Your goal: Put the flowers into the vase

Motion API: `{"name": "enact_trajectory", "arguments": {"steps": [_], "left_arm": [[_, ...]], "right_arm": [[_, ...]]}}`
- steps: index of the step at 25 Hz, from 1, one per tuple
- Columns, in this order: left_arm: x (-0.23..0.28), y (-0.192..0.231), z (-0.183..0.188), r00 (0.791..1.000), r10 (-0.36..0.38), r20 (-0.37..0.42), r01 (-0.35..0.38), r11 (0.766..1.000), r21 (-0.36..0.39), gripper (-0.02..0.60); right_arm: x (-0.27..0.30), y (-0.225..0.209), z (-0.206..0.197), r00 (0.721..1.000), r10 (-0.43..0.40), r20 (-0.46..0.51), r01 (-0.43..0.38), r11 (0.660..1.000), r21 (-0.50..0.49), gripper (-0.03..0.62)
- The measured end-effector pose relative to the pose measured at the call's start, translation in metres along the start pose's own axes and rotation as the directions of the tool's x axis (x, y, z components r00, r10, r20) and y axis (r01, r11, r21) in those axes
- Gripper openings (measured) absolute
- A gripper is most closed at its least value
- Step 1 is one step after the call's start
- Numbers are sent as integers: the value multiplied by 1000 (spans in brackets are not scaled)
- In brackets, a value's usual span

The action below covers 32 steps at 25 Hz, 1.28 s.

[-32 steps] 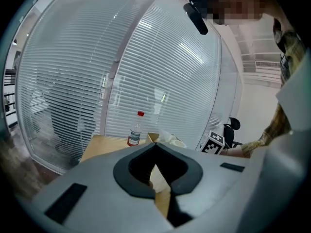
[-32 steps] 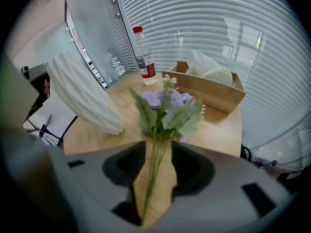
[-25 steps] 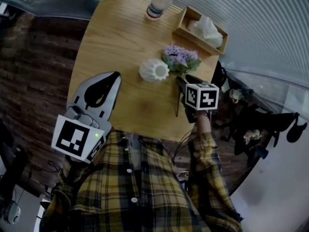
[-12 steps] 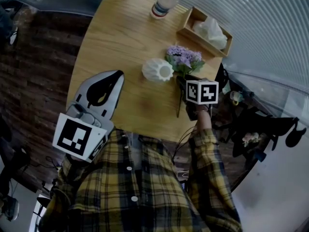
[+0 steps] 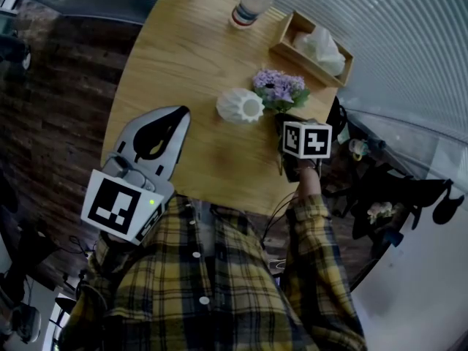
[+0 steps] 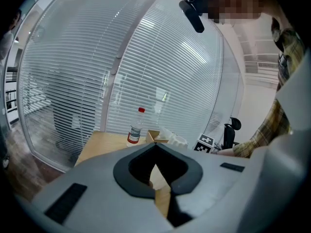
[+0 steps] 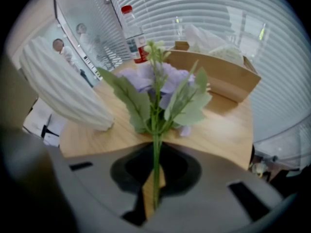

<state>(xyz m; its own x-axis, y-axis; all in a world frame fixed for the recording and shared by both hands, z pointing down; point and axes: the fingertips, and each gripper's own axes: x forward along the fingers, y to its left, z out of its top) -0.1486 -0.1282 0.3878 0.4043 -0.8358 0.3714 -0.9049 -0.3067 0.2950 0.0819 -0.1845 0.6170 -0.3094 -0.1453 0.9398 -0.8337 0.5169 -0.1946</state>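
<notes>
Green-stemmed flowers (image 7: 155, 89) are pinched: your right gripper (image 7: 155, 149) has just closed on them, ready for the vase (image 7: 63, 89); your left gripper (image 6: 155, 147) is closed, empty.

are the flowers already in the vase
No, the flowers are beside the vase in the head view, with no stem inside its opening.

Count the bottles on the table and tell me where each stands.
1. The bottle stands at the table's far edge, left of the wooden box; no other shows.
</notes>
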Motion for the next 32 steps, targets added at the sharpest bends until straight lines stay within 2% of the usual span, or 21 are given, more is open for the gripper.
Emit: {"name": "enact_trajectory", "arguments": {"steps": [11, 21, 27, 32], "left_arm": [[-2, -3, 9, 1000, -2, 21, 2, 1000, 11, 9], [-19, -18, 25, 997, -20, 75, 18, 1000, 23, 9], [-25, -27, 38, 994, -32, 105, 28, 999, 43, 9], [-29, -35, 46, 991, -49, 122, 42, 997, 57, 9]], "right_arm": [[-12, 1, 7, 998, -6, 56, 6, 1000, 5, 15], [-52, 14, 22, 985, 10, 174, -11, 1000, 9, 15], [-84, 27, 43, 960, 29, 277, -30, 1000, -1, 15], [-117, 38, 66, 927, 51, 373, -50, 999, -12, 15]]}}
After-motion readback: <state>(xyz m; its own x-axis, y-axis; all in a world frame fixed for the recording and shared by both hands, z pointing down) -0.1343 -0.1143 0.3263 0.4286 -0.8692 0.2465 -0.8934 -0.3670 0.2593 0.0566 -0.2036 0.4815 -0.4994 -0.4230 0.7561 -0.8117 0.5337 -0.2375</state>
